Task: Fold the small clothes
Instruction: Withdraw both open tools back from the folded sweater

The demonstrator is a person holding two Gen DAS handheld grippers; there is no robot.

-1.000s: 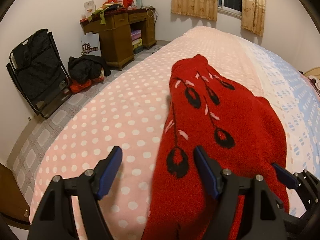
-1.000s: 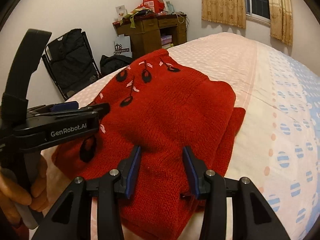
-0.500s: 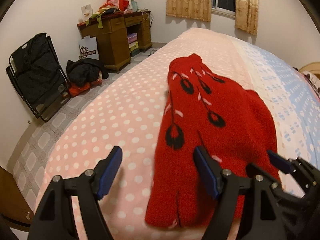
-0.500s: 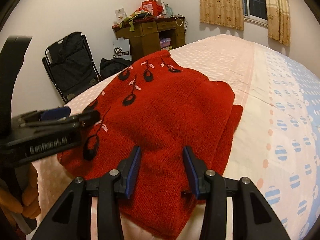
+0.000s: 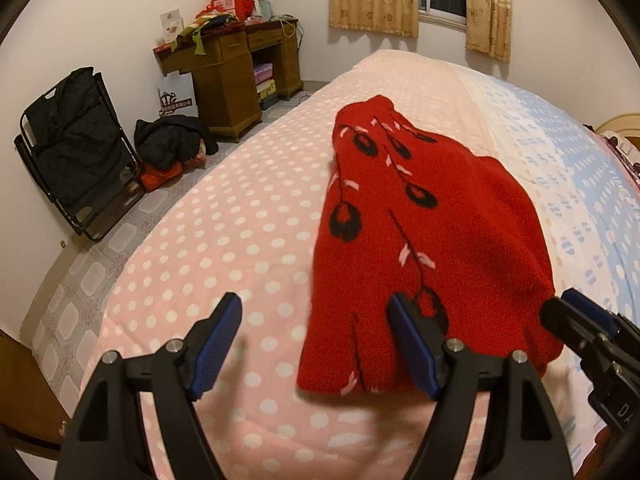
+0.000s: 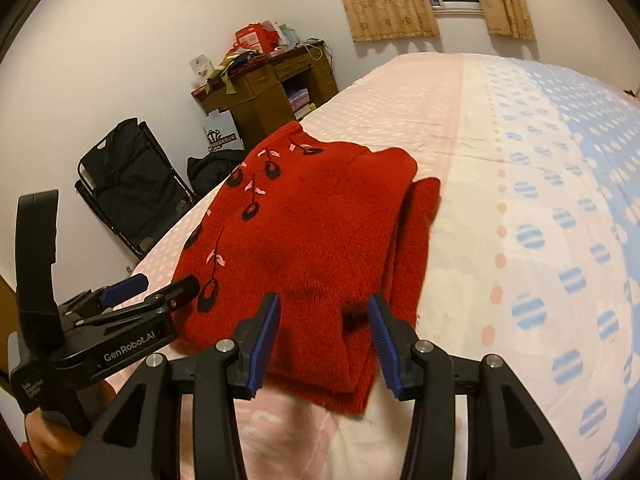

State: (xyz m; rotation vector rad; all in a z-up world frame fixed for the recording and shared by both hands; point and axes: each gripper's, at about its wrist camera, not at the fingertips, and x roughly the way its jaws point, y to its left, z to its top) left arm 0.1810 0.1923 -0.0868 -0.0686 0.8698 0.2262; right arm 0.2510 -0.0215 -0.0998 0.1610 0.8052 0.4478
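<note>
Pulled back from red sweater, now folded flat on bed. Left gripper and right gripper spread wide, holding nothing. Best to press edges even.

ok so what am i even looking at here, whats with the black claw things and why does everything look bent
The black claws are two-finger grippers, hand-held tools that a person squeezes instead of a robot arm. Each carries a wide fisheye camera looking along its fingers, which is why the room looks curved.

One picture is from the left gripper, the other from the right gripper. Each also catches the other tool at its edge, and the right view shows the person's hand on the left tool's handle.

On the bed, covered in a pink dotted sheet, lies a folded red sweater with black and pink embroidery. Both grippers are open and hold nothing; they sit at the sweater's near edge. A wooden desk and a folding chair stand in the background.
</note>
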